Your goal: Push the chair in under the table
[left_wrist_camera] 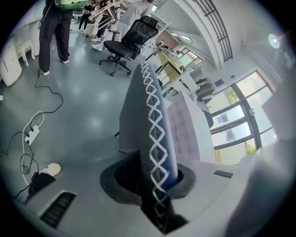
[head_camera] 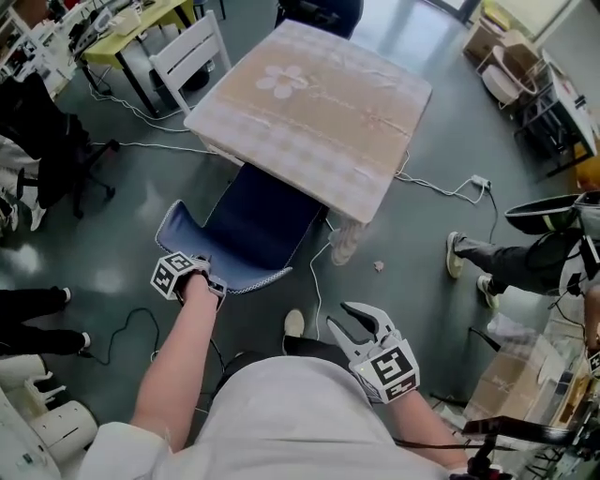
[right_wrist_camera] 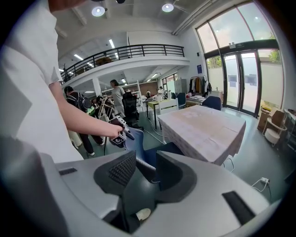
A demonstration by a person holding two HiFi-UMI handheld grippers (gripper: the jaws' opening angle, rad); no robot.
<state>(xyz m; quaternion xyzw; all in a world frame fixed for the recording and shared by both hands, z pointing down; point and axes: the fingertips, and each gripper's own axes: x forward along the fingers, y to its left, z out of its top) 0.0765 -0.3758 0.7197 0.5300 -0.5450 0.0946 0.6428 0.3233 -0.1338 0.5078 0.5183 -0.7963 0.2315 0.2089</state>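
Observation:
The blue chair (head_camera: 253,225) stands with its seat partly beneath the table (head_camera: 319,103), which wears a pale checked cloth. Its backrest (left_wrist_camera: 155,120), edged with white zigzag stitching, faces me at the lower left. My left gripper (head_camera: 202,272) is shut on the backrest's top edge; in the left gripper view the edge runs between the pads of the left gripper (left_wrist_camera: 155,178). My right gripper (head_camera: 361,323) hovers open near my waist, apart from the chair. In the right gripper view nothing lies between the jaws of the right gripper (right_wrist_camera: 145,171), and the chair (right_wrist_camera: 134,141) and table (right_wrist_camera: 203,129) lie beyond.
A white chair (head_camera: 192,52) and a yellow-green desk (head_camera: 141,23) stand at the far left. Cables (head_camera: 441,187) trail over the floor round the table. A seated person's feet (head_camera: 469,253) are at the right. A black office chair (left_wrist_camera: 127,41) and a power strip (left_wrist_camera: 31,134) lie to the left.

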